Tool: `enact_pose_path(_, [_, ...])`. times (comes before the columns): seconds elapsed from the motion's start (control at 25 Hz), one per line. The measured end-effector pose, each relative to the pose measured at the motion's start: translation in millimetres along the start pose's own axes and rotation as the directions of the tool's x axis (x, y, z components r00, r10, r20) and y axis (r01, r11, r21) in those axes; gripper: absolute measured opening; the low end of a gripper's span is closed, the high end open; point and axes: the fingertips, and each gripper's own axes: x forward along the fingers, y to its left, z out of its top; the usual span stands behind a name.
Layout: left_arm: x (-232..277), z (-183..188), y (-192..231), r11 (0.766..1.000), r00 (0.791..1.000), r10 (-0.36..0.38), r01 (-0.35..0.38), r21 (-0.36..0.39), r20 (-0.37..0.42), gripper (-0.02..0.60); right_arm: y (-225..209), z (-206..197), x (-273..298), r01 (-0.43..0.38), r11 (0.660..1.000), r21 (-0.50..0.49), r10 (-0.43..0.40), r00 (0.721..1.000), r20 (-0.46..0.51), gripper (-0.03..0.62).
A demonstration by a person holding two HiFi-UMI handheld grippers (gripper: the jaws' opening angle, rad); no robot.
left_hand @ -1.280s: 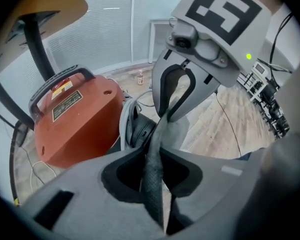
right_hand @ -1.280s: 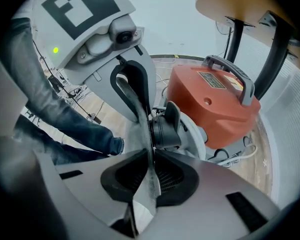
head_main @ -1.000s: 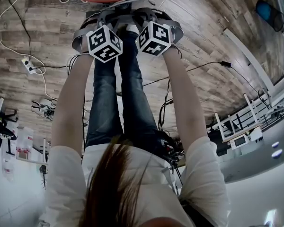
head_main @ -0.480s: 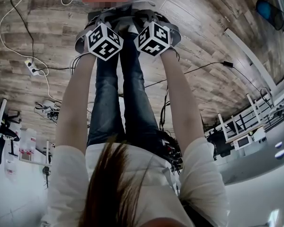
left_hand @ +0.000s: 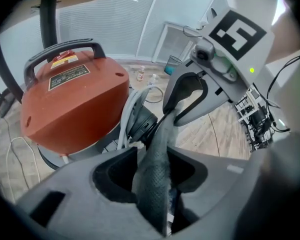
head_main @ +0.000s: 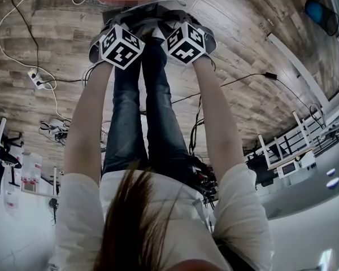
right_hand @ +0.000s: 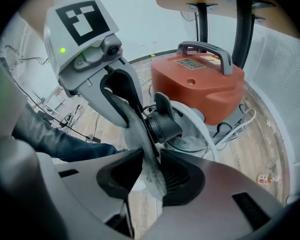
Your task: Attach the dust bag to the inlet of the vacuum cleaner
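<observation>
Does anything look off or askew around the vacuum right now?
The dust bag is bunched into a narrow strip beside the black inlet, not spread over it. It runs between the jaws of the left gripper and right gripper, which have just been opening.

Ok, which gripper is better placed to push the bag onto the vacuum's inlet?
Probably the right gripper: the inlet sits straight ahead of its jaws, which have just been opening with the bag between them.

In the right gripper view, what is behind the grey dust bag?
Right behind the dust bag stands the black inlet of the orange vacuum cleaner. The fabric covers the inlet's near edge, so whether the bag already sits on it cannot be seen.
</observation>
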Motion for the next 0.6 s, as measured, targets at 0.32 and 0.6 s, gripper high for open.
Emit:
enact_pose_path(0.32, [-4.2, -6.1, 8.0, 1.000, 1.000, 0.000, 0.001, 0.012, -0.016, 0.216, 0.3, -5.9, 0.7, 0.013, 0.998, 0.067, -0.013, 1.000, -0.010, 0.178])
enact_pose_path(0.6, [-5.9, -2.5, 5.1, 0.999, 1.000, 0.010, -0.010, 0.042, -0.008, 0.215, 1.6, -7.6, -5.9, 0.007, 0.997, 0.077, -0.008, 1.000, 0.009, 0.167])
